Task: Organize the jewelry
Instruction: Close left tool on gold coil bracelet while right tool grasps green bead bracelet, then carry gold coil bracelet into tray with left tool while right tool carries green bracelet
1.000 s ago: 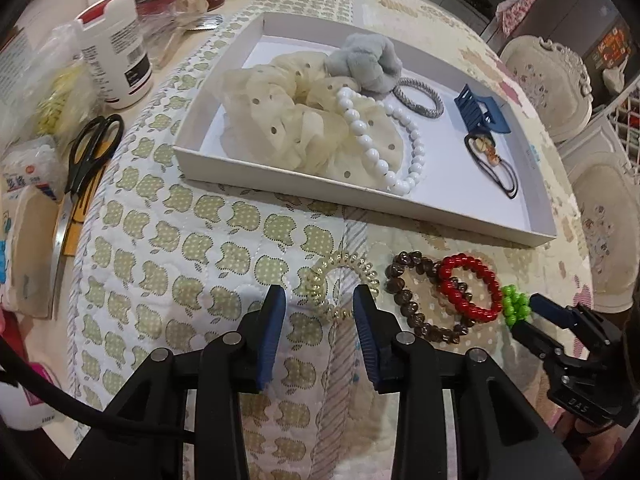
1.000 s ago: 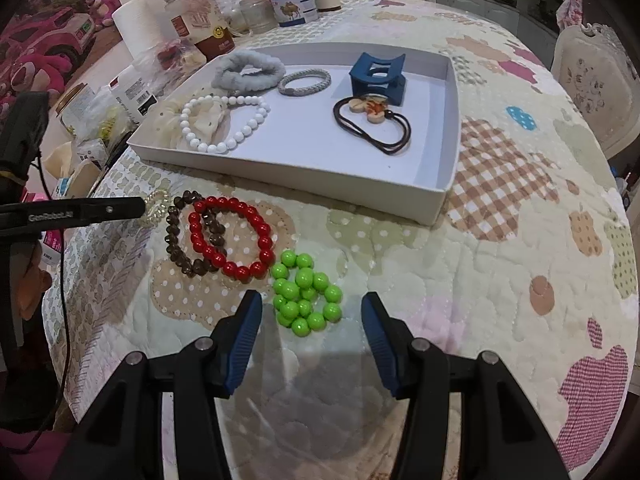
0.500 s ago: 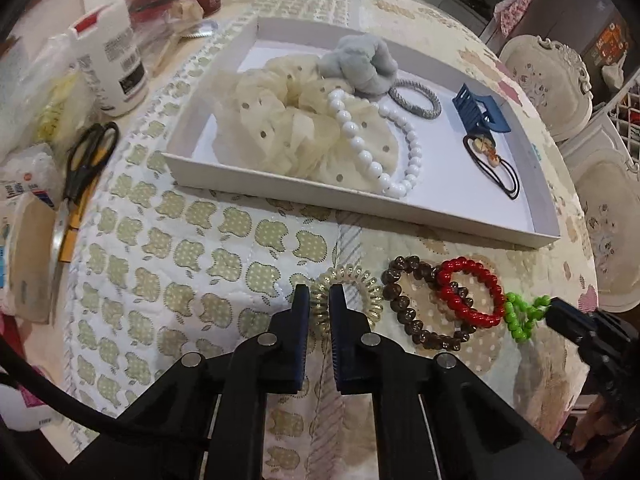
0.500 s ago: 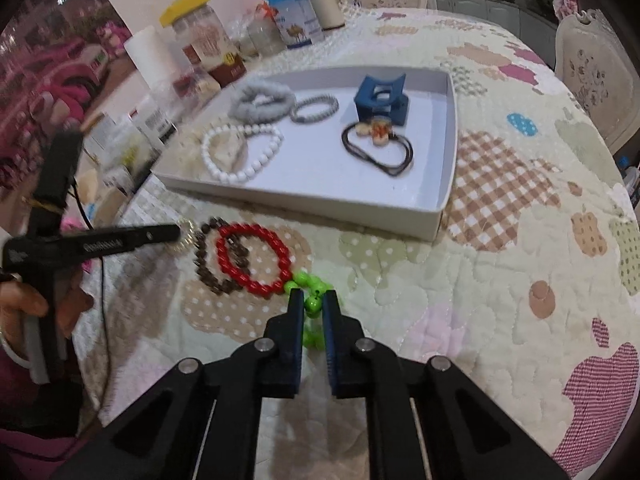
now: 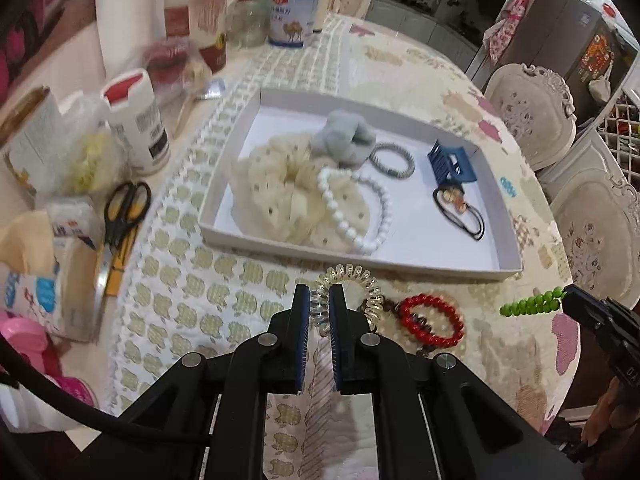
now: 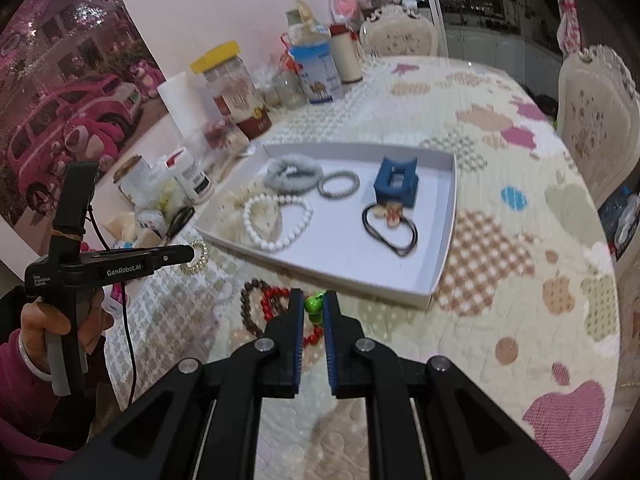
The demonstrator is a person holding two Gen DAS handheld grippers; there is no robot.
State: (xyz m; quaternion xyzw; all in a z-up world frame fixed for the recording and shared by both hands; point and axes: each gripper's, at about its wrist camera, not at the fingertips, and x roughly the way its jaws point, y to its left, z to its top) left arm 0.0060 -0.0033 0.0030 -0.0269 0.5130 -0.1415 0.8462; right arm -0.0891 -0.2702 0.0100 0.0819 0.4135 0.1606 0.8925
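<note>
My left gripper (image 5: pixel 319 304) is shut on a clear spiral hair tie (image 5: pixel 362 280), lifted just above the quilted cloth in front of the white tray (image 5: pixel 360 258). My right gripper (image 6: pixel 312 308) is shut on a green bead bracelet (image 6: pixel 313 305), which hangs off the table; in the left wrist view that green bead bracelet (image 5: pixel 530 304) dangles from the right gripper's tip at the right edge. A red bead bracelet (image 5: pixel 432 320) and a brown bead bracelet (image 6: pixel 250 312) lie overlapped on the cloth between the two grippers. The tray holds a cream scrunchie (image 5: pixel 280 192), white pearl bracelet (image 5: pixel 356 208), grey scrunchie (image 5: pixel 344 140), blue claw clip (image 5: pixel 452 162) and black hair ties (image 5: pixel 460 208).
Scissors (image 5: pixel 124 212), a white bottle with a red cap (image 5: pixel 136 120), jars, a blue-and-white can (image 5: pixel 294 10) and packets crowd the table's left and far side. Ornate chairs (image 5: pixel 532 116) stand to the right. A hand in a pink sleeve (image 6: pixel 24 364) holds the left gripper.
Both grippers went from open to shut, the left on the spiral hair tie, the right on the green bracelet. Both then rose, lifting their items off the cloth.
</note>
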